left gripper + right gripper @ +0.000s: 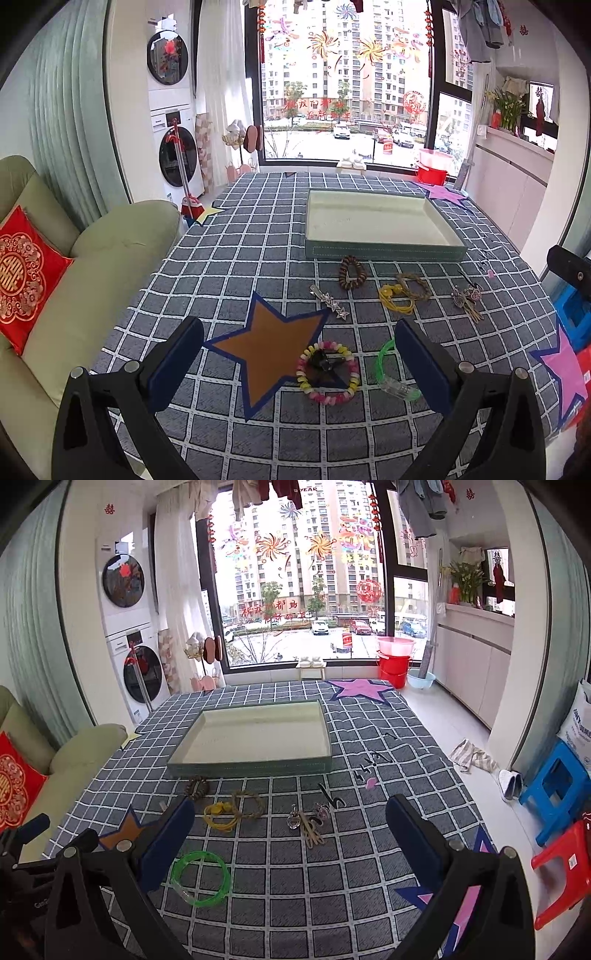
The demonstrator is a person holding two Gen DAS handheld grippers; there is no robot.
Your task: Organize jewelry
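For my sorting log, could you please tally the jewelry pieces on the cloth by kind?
Bracelets: 5 — pastel beaded, green, brown beaded, yellow cord, woven rope
Star hair clip: 1
Metal charm cluster: 1
Total: 7

Daylit window (345,85), stacked washers (173,122), green sofa (92,266)

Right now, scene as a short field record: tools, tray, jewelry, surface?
left tool: open, holding nothing, above the pastel bead bracelet
right tool: open, holding nothing
tray: empty, at the far side of the checked cloth
green bangle: on the cloth, near the right tool's left finger
other jewelry: brown bead bracelet, yellow cord, star hair clip, all outside the tray
progress: nothing sorted yet
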